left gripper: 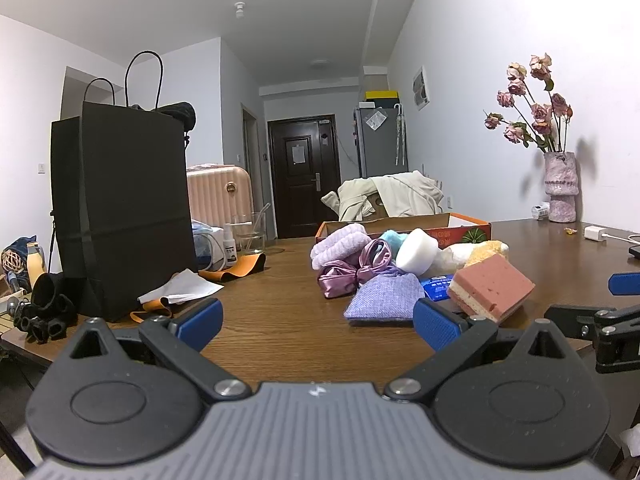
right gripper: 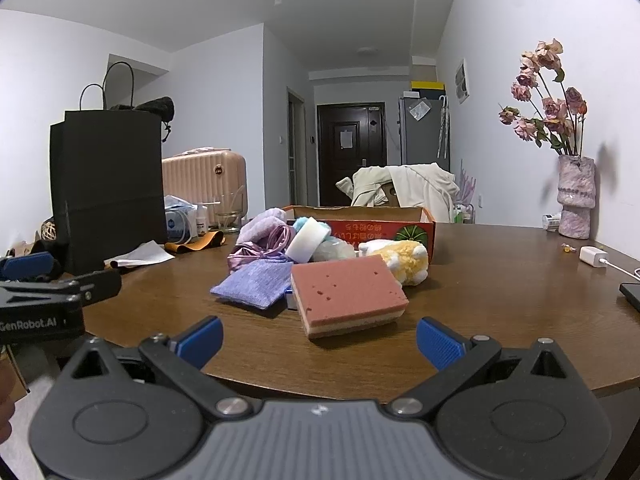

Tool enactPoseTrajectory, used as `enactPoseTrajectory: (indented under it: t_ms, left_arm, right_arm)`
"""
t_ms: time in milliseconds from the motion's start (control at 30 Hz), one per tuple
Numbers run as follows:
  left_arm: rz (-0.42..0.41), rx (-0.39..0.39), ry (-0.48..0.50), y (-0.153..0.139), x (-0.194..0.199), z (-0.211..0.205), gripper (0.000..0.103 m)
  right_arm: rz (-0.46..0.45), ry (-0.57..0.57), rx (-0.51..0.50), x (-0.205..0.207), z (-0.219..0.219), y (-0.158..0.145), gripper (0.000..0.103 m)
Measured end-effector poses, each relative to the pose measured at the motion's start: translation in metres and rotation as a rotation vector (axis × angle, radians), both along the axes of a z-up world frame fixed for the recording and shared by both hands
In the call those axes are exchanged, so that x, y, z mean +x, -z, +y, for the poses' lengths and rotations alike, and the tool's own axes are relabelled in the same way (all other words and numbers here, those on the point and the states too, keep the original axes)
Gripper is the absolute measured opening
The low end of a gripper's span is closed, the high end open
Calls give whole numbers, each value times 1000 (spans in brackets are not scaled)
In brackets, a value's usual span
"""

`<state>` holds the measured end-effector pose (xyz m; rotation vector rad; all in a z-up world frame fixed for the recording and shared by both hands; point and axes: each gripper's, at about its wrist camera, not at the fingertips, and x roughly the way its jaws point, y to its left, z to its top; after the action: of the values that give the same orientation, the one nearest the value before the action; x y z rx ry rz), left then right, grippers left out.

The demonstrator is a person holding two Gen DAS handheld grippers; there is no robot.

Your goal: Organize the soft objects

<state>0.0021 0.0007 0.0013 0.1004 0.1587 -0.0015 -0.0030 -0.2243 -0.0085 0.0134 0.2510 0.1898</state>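
Note:
A heap of soft things lies on the brown table in front of an open orange cardboard box. Nearest is a pink layered sponge, beside a lilac fabric pouch. Behind them sit a shiny purple scrunchie, a folded lilac towel, a white round sponge and a yellow-white plush toy. My left gripper is open and empty, short of the pouch. My right gripper is open and empty, just before the pink sponge.
A tall black paper bag stands at the table's left with white paper, an orange strap and a glass jar nearby. A vase of dried roses, a white charger and a dark phone occupy the right side.

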Motion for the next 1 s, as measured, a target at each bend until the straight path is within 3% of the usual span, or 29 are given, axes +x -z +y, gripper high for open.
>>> enactPoseTrajectory:
  t_ms: [1000]
  left_arm:
    - [3, 2, 3, 1, 0, -4, 103]
  right_arm:
    - [-1, 8, -1, -2, -1, 2, 103]
